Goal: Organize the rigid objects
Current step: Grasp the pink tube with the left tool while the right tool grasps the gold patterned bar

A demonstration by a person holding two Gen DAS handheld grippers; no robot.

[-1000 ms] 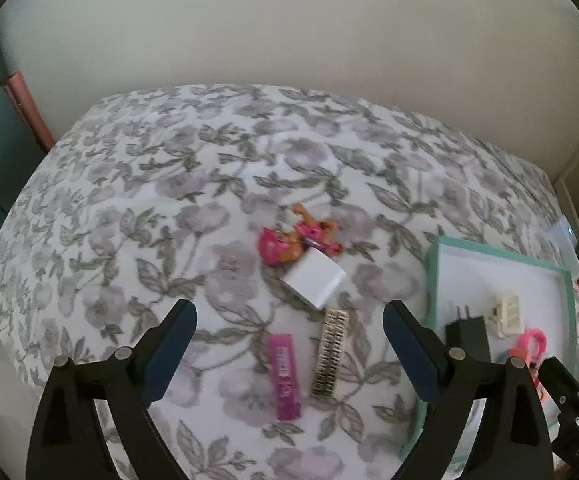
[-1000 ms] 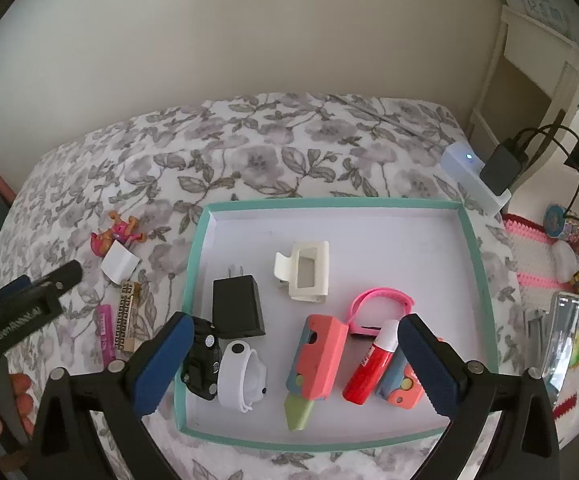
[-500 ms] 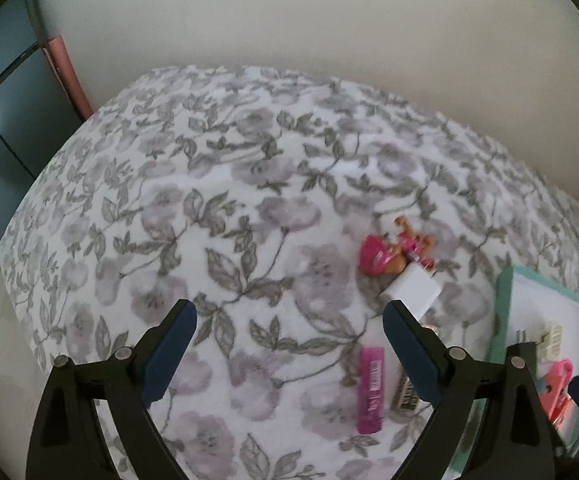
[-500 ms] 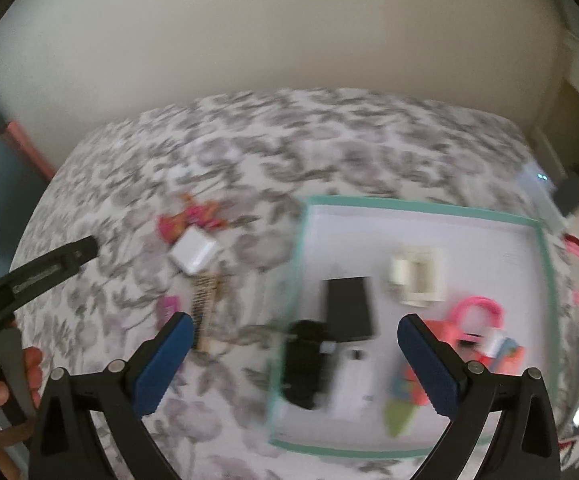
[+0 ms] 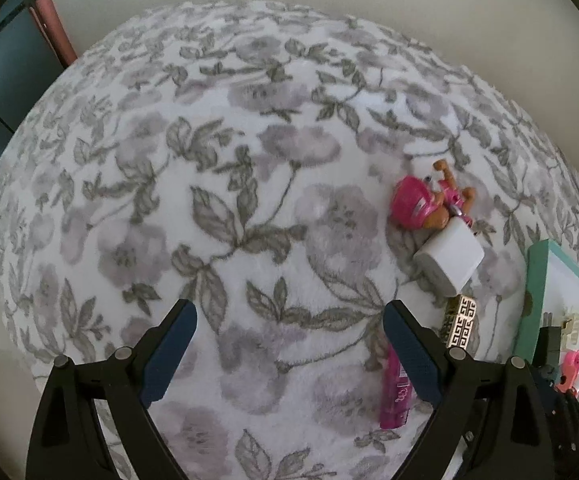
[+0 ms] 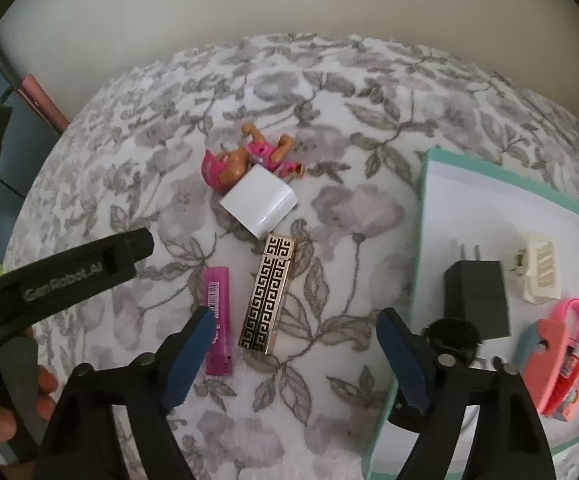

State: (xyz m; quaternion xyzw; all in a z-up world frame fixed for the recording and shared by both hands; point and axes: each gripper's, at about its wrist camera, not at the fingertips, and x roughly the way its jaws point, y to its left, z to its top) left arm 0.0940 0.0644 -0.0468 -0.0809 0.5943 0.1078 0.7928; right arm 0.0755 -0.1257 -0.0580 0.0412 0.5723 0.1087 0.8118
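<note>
Both empty: left gripper [image 5: 289, 344] spread wide; right gripper [image 6: 295, 354] spread, jaws just narrowing above patterned case [image 6: 268, 292].

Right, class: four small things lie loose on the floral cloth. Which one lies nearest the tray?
The gold-and-black patterned case. It lies closest to the tray; the pink tube is further left, and the white block and doll sit further back.

Each hand-held gripper [image 6: 293, 354] is a matte black frame with two dark blue fingers [image 6: 187, 358] and small silver screws behind them; the left hand-held gripper [image 5: 287, 354] carries pale lettering on its side, seemingly "GenRobot.AI"
</note>
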